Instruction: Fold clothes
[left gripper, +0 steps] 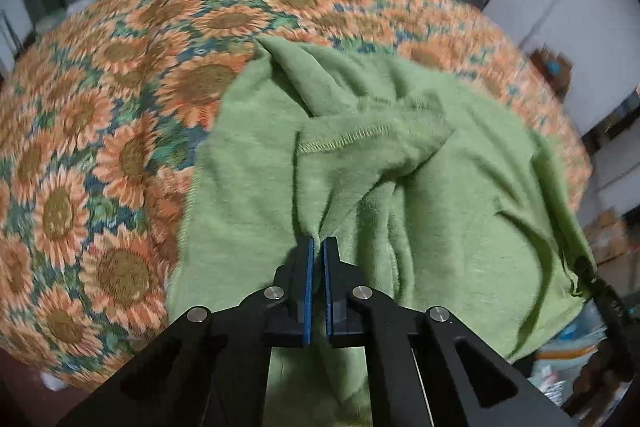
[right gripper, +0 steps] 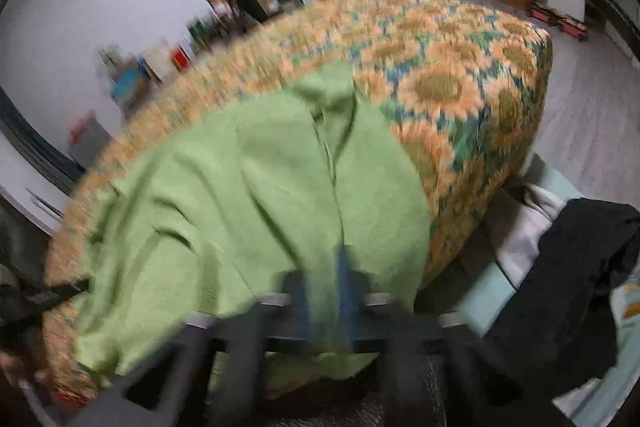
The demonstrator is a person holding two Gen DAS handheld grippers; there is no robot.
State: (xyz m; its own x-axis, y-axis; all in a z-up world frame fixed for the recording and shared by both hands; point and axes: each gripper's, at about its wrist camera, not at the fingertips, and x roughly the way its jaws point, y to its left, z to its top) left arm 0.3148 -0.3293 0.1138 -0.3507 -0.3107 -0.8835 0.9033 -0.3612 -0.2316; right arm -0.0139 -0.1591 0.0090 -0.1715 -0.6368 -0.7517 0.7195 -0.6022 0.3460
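Green garment (left gripper: 420, 195) sprawls on sunflower bedspread (left gripper: 100, 155); black clothing (right gripper: 568, 291) lies beside.

Motion blur smears the right gripper (right gripper: 325, 267), so its hold on the green garment (right gripper: 256, 195) cannot be told.

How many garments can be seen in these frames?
2. A green garment lies crumpled on the sunflower-covered surface, pinched by the left gripper. A black garment hangs off to the right, beside that surface. Others may be hidden under it.
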